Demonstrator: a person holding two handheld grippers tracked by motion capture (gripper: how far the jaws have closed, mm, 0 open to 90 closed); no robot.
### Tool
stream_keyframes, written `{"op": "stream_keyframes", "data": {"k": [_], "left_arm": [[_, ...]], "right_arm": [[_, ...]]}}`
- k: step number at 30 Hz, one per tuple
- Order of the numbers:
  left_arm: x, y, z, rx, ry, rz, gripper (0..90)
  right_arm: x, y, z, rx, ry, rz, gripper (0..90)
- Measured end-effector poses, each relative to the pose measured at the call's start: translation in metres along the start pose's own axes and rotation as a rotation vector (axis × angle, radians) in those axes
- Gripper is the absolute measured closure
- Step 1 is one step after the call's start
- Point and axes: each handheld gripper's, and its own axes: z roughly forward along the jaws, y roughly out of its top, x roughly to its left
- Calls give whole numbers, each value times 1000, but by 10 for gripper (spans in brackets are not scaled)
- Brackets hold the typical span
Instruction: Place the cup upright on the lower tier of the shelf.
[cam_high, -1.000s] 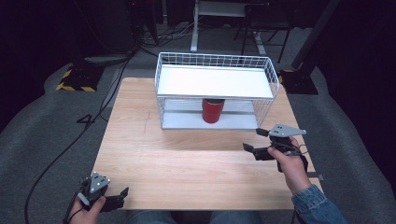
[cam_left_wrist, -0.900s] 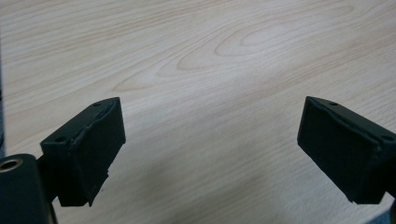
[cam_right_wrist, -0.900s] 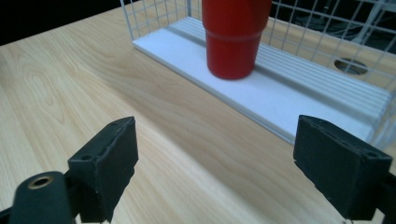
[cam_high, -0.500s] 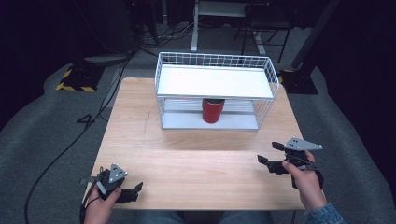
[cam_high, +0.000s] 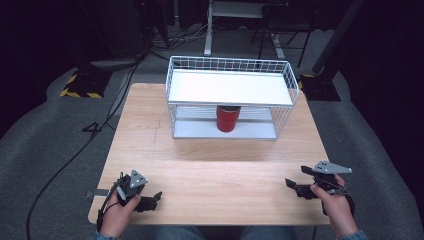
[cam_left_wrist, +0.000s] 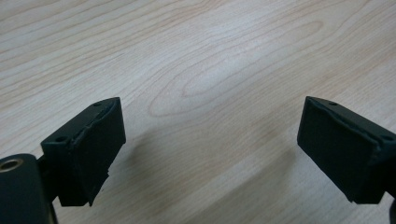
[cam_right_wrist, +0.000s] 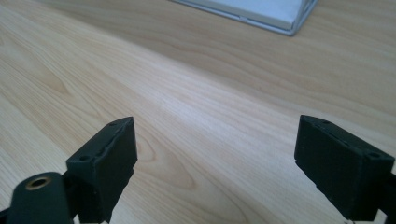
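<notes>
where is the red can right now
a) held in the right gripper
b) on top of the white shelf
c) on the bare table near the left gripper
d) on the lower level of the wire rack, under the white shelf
d: in the high view the red can stands on the lower level of the wire rack, beneath its white shelf, far from both grippers.

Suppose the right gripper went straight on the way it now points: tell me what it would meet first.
Probably the wooden table. The right gripper, open and empty, tilts down at bare wood; the white wire rack's base corner lies farther on, but depth is hard to judge.
</notes>
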Motion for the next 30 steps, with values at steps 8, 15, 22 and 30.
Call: {"op": "stream_keyframes", "data": {"k": [8, 15, 22, 30], "left_arm": [[-1, 5, 10, 6, -6, 14, 92], [-2, 6, 14, -5, -29, 11, 79], [-3, 4, 18, -25, -41, 40, 1], [-3, 5, 18, -22, -43, 44, 1]], "right_arm": [[-4, -21, 4, 61, -28, -5, 137], [-3, -29, 8, 92, -41, -31, 137], [-2, -36, 14, 104, -56, -39, 109], [0, -37, 18, 112, -39, -60, 8]]}}
